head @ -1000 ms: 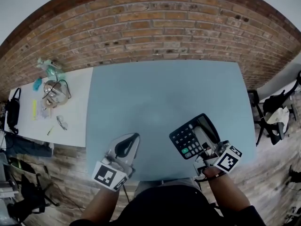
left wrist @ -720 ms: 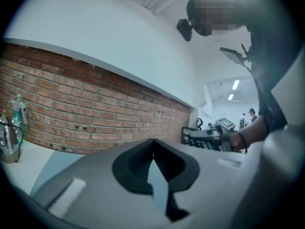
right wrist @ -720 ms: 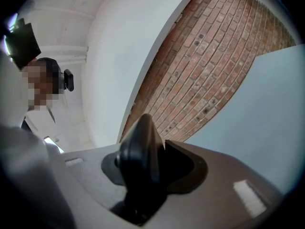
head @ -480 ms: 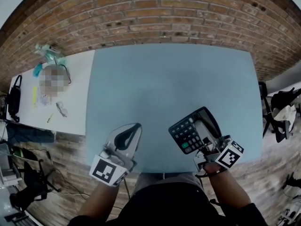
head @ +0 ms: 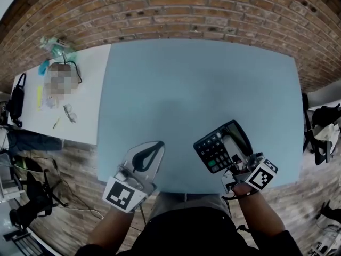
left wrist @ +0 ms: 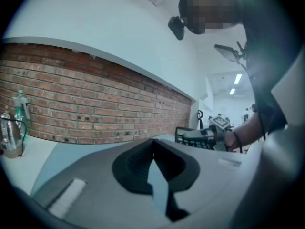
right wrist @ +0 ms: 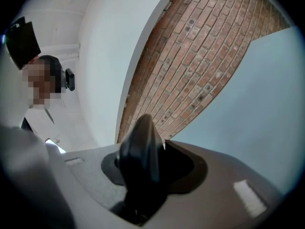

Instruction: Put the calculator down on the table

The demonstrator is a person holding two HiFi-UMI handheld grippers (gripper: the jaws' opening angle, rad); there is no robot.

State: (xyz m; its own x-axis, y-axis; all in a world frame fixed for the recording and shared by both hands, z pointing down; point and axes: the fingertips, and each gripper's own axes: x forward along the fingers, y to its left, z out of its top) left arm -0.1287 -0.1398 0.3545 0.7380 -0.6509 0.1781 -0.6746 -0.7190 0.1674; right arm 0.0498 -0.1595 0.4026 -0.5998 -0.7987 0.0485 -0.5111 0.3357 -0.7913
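A black calculator (head: 214, 150) with dark keys and one green key is over the front right of the blue-grey table (head: 186, 89), clamped along its right side by my right gripper (head: 233, 143). In the right gripper view its dark edge (right wrist: 139, 151) stands between the jaws, and my right gripper (right wrist: 152, 149) is shut on it. Whether it touches the tabletop cannot be told. My left gripper (head: 157, 145) hovers over the table's front left, jaws meeting at the tips with nothing between them. In the left gripper view, the calculator (left wrist: 193, 136) shows beyond my left gripper (left wrist: 152, 141).
A white side table (head: 85, 111) adjoins on the left, with a bottle (head: 53, 46), glasses (head: 69, 112) and small items. A black bag (head: 15, 111) hangs at its far end. A brick wall (head: 176, 9) runs behind. A chair (head: 325, 135) stands at the right.
My right gripper has come down a little with the calculator still clamped. The left gripper has stayed nearly where it was. The head view has shifted slightly.
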